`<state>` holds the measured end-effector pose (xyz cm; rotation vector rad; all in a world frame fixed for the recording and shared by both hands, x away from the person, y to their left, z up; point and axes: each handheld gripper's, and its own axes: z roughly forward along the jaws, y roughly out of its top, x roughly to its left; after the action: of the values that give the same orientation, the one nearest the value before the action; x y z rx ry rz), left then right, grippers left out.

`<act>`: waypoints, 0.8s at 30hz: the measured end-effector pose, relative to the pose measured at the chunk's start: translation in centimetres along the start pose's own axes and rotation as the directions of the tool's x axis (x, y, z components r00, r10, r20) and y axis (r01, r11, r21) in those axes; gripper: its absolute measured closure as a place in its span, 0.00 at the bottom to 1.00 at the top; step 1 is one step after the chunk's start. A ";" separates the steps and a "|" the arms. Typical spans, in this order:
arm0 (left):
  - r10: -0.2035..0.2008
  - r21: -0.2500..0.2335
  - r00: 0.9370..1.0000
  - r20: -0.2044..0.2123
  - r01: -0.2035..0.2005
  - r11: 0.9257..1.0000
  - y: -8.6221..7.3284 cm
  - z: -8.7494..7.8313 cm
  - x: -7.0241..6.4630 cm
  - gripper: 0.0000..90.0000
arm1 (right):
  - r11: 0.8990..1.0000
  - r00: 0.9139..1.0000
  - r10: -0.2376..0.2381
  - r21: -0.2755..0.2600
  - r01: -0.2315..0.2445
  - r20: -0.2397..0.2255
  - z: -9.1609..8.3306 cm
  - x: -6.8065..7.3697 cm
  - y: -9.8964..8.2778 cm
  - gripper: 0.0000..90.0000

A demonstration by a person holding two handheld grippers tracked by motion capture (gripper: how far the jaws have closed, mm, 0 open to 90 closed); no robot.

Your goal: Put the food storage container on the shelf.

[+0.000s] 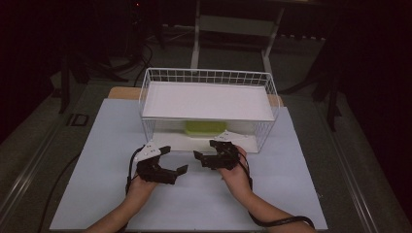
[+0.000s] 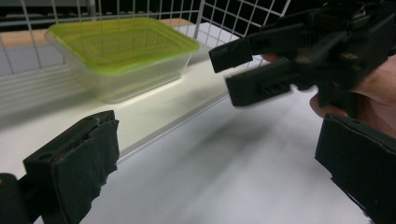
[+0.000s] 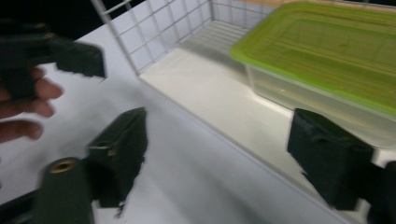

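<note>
A clear plastic container with a green lid [image 1: 205, 128] [image 2: 121, 51] [image 3: 327, 51] sits on the lower white shelf inside a white wire basket [image 1: 209, 76] that is open toward me. Just in front of that opening, above the pale mat, my left gripper [image 1: 174, 159] [image 2: 215, 177] is open with nothing between its jaws. To its right, my right gripper [image 1: 206, 149] [image 3: 224, 158] is likewise open and holds nothing. In the left gripper view the right gripper [image 2: 231, 72] appears at the upper right with its jaws apart. The two grippers point toward each other, a small gap between them.
A flat white board [image 1: 206, 101] lies across the top of the basket. The basket stands at the far middle of a pale mat [image 1: 97, 145] on the table. Cables trail from both grippers toward me. Dark floor and a stand's legs [image 1: 197, 43] lie beyond the table.
</note>
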<state>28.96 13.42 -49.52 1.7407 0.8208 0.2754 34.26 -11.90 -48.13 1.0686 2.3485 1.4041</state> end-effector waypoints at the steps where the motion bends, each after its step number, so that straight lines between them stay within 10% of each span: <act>1: 0.005 -0.002 1.000 0.008 -0.005 1.000 0.1 -0.1 0.0 0.00 | 1.000 1.000 0.001 -0.003 -0.001 -0.006 -0.1 0.0 0.0 0.22; 24: 0.042 -0.014 0.993 0.113 -0.040 0.999 0.4 -3.1 -1.8 0.00 | 1.000 0.999 -0.006 -0.025 0.005 -0.035 -5.2 0.1 -1.9 0.20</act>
<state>26.03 14.56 -47.69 1.7474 0.7008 0.2061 30.65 -15.93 -46.93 1.0384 2.3498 1.4580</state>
